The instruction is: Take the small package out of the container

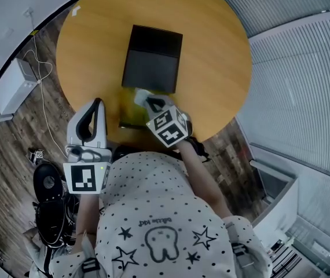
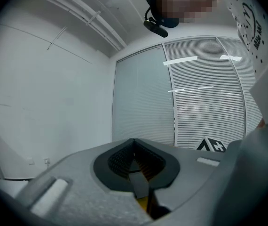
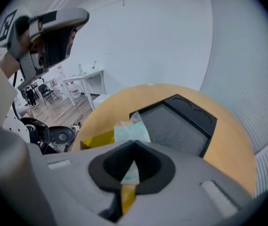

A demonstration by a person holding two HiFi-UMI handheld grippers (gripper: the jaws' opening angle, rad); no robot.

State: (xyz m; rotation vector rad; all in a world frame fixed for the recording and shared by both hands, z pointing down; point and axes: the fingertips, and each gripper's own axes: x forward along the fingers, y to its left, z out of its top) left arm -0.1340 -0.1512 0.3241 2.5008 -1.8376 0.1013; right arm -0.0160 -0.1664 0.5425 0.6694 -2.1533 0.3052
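Small package (image 3: pixel 131 131) pinched upright in the right gripper (image 3: pixel 132 160), just above the yellow container (image 3: pixel 96 138) at the table (image 3: pixel 228 149) near edge; left gripper (image 1: pixel 87 125), jaws together, idles beside it.

Flat, even indoor light with no hard shadows; the wooden table (image 1: pixel 217 45) reads bright in the head view, which bends at its edges. Both gripper views are fisheye with black vignetted corners and a soft, out-of-focus near foreground, and the small package (image 3: pixel 131 130) is slightly blurred. Pale reflections streak the glass wall (image 2: pixel 190 60).
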